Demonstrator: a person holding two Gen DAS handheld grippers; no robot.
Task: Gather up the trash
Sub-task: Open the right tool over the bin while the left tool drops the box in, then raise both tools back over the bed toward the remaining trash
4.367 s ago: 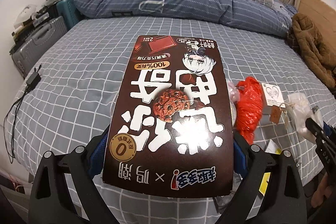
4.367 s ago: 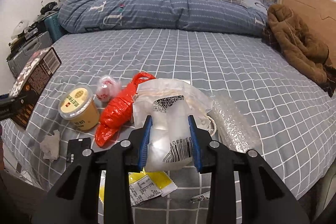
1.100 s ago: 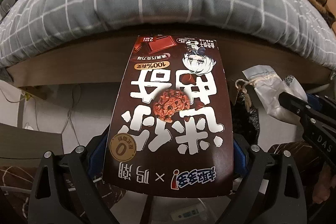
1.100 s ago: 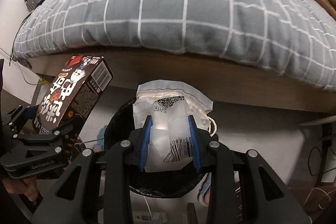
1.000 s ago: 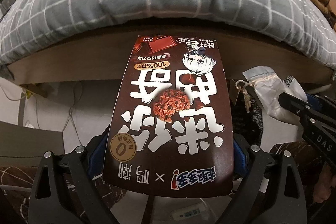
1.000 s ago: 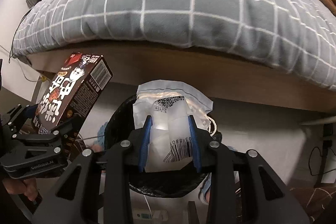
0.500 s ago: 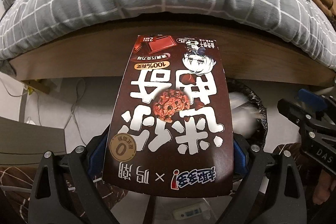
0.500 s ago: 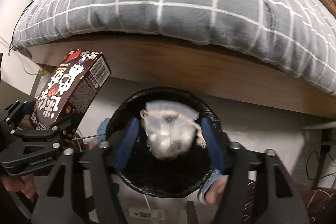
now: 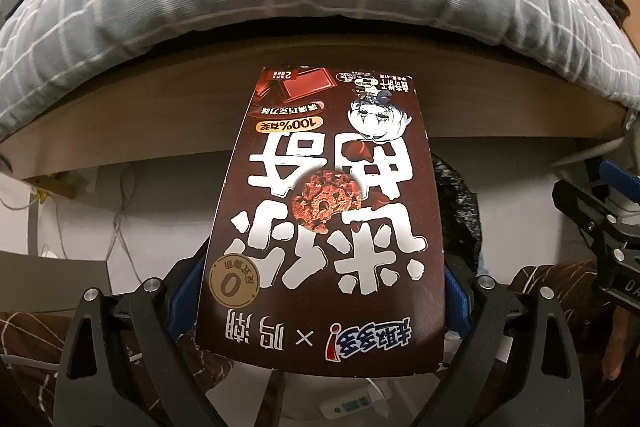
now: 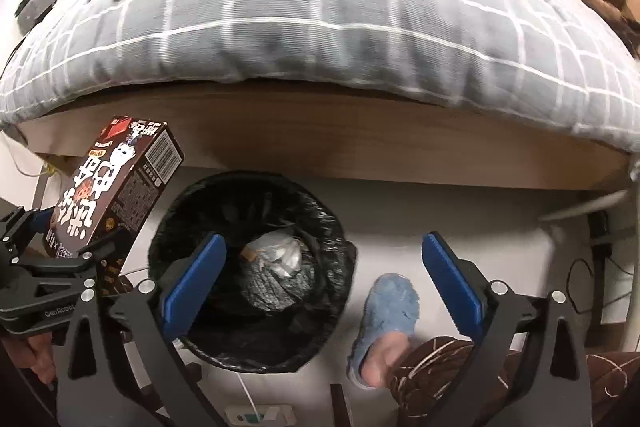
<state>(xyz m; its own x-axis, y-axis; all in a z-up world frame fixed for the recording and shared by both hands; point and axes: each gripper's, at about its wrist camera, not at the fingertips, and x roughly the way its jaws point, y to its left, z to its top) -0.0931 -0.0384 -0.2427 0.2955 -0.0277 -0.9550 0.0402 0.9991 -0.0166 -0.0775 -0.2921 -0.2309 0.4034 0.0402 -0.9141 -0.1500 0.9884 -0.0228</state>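
Trash first: the brown cookie box (image 9: pixel 324 223) sits pinched between the blue pads of the left gripper (image 9: pixel 322 291), its printed face toward that camera, its long axis running straight out along the fingers and away from the hand. From the right wrist view that same box (image 10: pixel 116 187) hangs at the left, tilted, just beside the near-left rim of the black-lined trash bin (image 10: pixel 252 267) but not yet over its mouth, so the bin lies to the right of the held box, and the left hand is clearly the one with work left. On to the right gripper (image 10: pixel 324 271): its jaws are opening, the blue pads (image 10: pixel 196 279) standing wide apart with nothing between them, one over the bin's mouth and the other over bare floor. Down inside the bin lies a pale drawstring pouch (image 10: pixel 276 251) on the crumpled black liner, clear of both pads. Beside the bin, near the right pad, a foot in a fluffy blue slipper (image 10: pixel 388 311) rests on the pale floor. Above it all runs the wooden bed frame (image 10: pixel 320 143) and the grey checked bedsheet (image 10: pixel 304 11), with more litter, blurred, along the bed's top edge. My read: the left hand needs to carry the box sideways across the rim until it hangs over the opening, then let go; releasing where it hangs now risks clipping the rim and tumbling to the floor.
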